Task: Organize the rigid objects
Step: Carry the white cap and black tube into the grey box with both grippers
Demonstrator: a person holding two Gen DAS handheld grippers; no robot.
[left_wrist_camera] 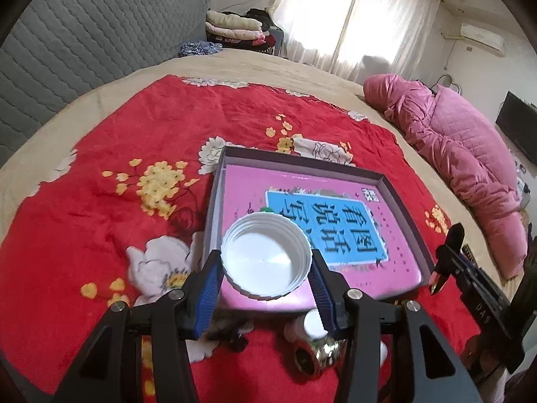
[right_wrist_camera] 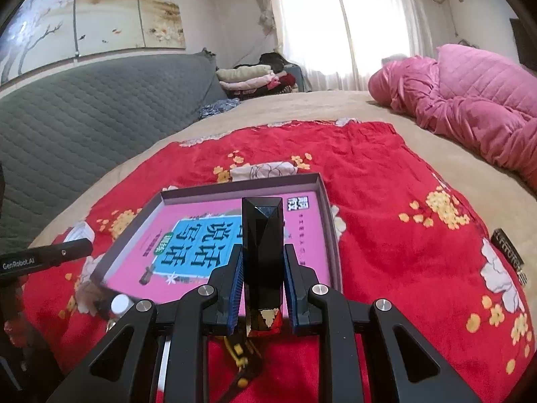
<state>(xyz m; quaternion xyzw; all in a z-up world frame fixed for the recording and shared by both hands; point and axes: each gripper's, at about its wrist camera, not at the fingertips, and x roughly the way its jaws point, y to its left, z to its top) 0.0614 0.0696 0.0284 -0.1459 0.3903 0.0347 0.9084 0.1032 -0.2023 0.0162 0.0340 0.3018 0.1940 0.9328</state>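
1. The left gripper (left_wrist_camera: 266, 273) is pinching a white ribbed cap (left_wrist_camera: 266, 262) by its sides, open face up, over the near edge of the shallow box (left_wrist_camera: 406, 198).
2. The right gripper (right_wrist_camera: 262, 288) is clamping a black faceted case (right_wrist_camera: 261, 248) standing upright, in front of the same box.
3. The box is lying on a red flowered blanket (left_wrist_camera: 141, 127), with a pink book (right_wrist_camera: 302, 231) lying flat inside.
4. A small white-capped bottle (left_wrist_camera: 310, 325) and a gold cap (left_wrist_camera: 319, 356) are lying on the blanket below the left gripper.

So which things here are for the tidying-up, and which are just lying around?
For the job:
- white cap in left tool
- black faceted bar in right tool
- shallow box with pink book

Lying about:
- pink padded coat
- folded clothes
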